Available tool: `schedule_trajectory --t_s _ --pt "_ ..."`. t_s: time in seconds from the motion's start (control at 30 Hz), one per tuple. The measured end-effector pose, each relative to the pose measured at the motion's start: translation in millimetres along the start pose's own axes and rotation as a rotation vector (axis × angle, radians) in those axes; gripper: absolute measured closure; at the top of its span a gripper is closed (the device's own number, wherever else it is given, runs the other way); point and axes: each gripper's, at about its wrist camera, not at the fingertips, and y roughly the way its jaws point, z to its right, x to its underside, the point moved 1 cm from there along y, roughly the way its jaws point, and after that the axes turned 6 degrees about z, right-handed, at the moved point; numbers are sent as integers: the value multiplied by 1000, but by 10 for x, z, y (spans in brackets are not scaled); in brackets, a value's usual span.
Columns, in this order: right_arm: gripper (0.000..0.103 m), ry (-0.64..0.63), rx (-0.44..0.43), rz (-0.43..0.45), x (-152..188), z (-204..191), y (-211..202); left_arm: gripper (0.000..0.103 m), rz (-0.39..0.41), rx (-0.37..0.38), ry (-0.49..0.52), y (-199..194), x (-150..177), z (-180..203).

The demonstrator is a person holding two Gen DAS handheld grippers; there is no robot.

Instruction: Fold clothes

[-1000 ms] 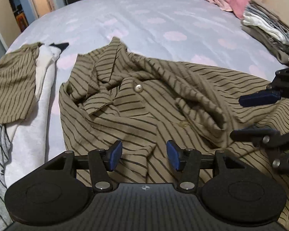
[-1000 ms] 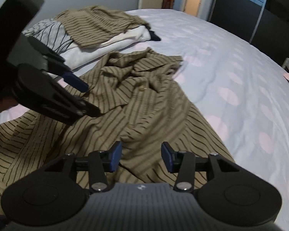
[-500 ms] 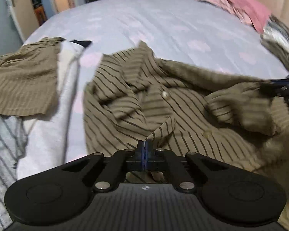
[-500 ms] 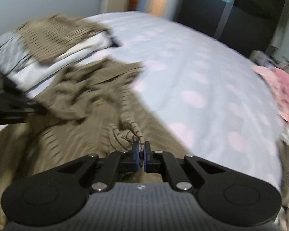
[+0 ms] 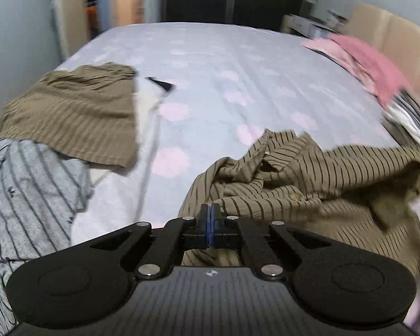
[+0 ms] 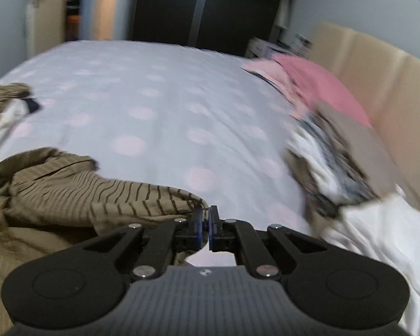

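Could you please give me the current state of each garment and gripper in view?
Left gripper: shut on the striped shirt.
Right gripper: shut on the same shirt's edge.
Striped shirt: crumpled, unfolded, partly lifted.
Pink garment: lying loose by the headboard.
Clothes stack: folded, blurred.

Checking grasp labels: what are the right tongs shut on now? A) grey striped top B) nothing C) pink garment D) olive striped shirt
D: in the right wrist view the right tongs are pinched on an edge of the olive striped shirt, which trails off to the left.
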Motion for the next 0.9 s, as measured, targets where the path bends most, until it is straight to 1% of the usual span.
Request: schedule_trajectory --t_s 0.1,0.17,0.23,0.33,0.37,0.4,0.43,0.47,0.5,0.53,0.6,0.63,0.7,0.8,0.9 --pt "99 14 115 -79 144 276 56 103 -56 119 116 -87 170 262" --pt "99 37 174 -133 273 457 107 103 -91 175 190 -105 275 427" --pt "99 57 212 -181 395 599 170 103 -127 202 247 -88 369 558" --pt "99 71 236 -250 562 765 256 102 -171 239 304 -37 456 632" --pt "99 70 239 -267 616 791 275 99 -175 247 313 -28 468 630" --pt "99 67 238 -279 667 806 288 89 -168 244 311 -27 455 619" --pt "99 63 231 -290 713 812 297 77 -159 240 305 -29 428 606" --pt "98 59 214 -296 743 809 289 72 -149 237 295 -39 397 591" --pt "98 55 198 -296 758 807 268 62 -137 240 281 -58 360 573" --pt "98 51 188 -290 766 803 248 59 -127 248 265 -77 318 555" --pt "92 46 175 -267 738 801 199 58 -106 260 242 -124 256 540" --pt "90 48 167 -254 712 806 169 56 -95 259 233 -138 221 533" --pt "81 60 147 -214 644 824 100 54 -77 229 220 -123 129 490" --pt "75 73 106 -152 518 829 17 54 -68 167 189 -25 8 389" --pt "71 55 60 -112 424 785 44 54 -96 134 161 164 -62 291"
